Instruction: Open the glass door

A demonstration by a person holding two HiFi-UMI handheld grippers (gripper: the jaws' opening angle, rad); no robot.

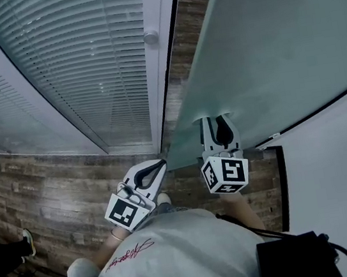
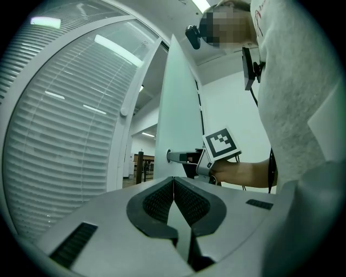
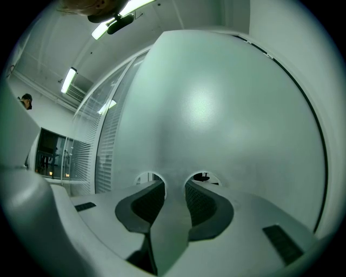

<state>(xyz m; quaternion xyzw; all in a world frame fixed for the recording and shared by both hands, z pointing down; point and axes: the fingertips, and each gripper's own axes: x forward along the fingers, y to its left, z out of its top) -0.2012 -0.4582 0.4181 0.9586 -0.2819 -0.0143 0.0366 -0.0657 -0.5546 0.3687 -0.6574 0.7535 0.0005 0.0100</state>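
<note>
The glass door (image 1: pixel 275 42) stands ajar off its frame (image 1: pixel 162 52). My right hand-held gripper (image 1: pixel 215 120), jaws partly apart on nothing, meets its face near the free edge. The left hand-held gripper (image 1: pixel 162 163) hangs closed, empty. I judge that swinging it wider needs a steady push.

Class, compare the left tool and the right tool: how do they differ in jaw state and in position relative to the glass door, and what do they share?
The left tool has its jaws closed tip to tip, while the right tool has its jaws apart. The right tool's tips are at the face of the frosted door, while the left tool stays off the glass, near the door's edge. Both grip nothing.
</note>
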